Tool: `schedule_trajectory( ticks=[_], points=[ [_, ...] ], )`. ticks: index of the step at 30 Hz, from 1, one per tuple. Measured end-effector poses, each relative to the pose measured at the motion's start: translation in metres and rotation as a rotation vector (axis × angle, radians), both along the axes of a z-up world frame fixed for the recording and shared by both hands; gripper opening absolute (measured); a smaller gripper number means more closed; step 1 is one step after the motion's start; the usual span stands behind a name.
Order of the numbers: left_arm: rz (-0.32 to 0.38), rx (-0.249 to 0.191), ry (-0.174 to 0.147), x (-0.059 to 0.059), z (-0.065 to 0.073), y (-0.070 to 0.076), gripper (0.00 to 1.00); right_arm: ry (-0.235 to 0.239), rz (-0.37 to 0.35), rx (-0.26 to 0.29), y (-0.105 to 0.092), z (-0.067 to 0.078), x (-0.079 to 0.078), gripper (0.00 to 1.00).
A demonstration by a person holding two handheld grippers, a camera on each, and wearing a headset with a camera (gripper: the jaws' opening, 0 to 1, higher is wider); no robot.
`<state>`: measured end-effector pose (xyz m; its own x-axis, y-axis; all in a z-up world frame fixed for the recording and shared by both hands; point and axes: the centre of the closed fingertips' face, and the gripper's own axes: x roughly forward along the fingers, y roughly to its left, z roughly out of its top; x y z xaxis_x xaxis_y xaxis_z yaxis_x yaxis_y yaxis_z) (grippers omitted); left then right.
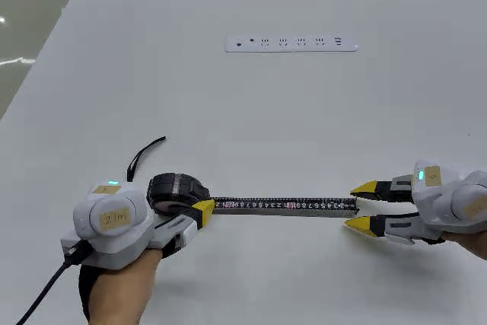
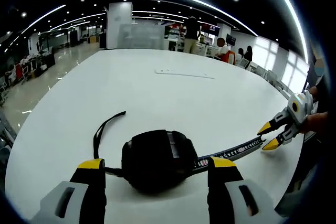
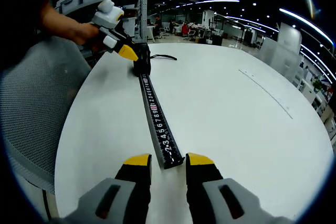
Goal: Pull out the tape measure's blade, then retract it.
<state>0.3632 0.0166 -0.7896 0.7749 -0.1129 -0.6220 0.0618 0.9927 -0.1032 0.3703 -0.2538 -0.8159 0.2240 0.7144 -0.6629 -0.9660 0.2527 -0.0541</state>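
The black tape measure case [image 1: 176,190] lies on the white table [image 1: 251,127], its blade [image 1: 285,205] drawn out to the right and flat on the surface. My left gripper [image 2: 157,163] is open, one yellow-tipped finger on each side of the case [image 2: 157,158], with a thin gap showing at both sides. My right gripper [image 1: 361,205] is open, and the blade's end [image 3: 173,160] sits loose between its tips without touching them. The case's black wrist strap [image 1: 144,156] trails behind it.
A white power strip [image 1: 291,43] lies far back on the table. The left gripper's black cable [image 1: 46,287] runs off the near left edge. A grey mesh chair back [image 3: 31,103] stands beside the table. Wide bare tabletop surrounds the tape.
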Motion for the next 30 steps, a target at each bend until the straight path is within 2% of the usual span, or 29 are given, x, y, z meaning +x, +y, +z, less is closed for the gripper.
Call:
schedule_trajectory(
  ticks=[8, 16, 22, 30],
  points=[
    [0.027, -0.022, 0.022, 0.004, -0.006, -0.003, 0.72, 0.009, -0.006, 0.007, -0.001, -0.004, 0.007, 0.16],
    [0.063, -0.034, 0.046, 0.007, -0.012, -0.001, 0.68, 0.025, 0.006, 0.017, -0.001, -0.008, 0.006, 0.15],
    [0.073, -0.050, 0.048, 0.009, -0.013, -0.006, 0.64, 0.021, 0.016, 0.015, 0.000, -0.007, 0.005, 0.13],
    [0.082, -0.033, 0.061, 0.009, -0.013, -0.005, 0.63, 0.021, 0.019, 0.008, 0.000, -0.006, 0.005, 0.12]
  ],
)
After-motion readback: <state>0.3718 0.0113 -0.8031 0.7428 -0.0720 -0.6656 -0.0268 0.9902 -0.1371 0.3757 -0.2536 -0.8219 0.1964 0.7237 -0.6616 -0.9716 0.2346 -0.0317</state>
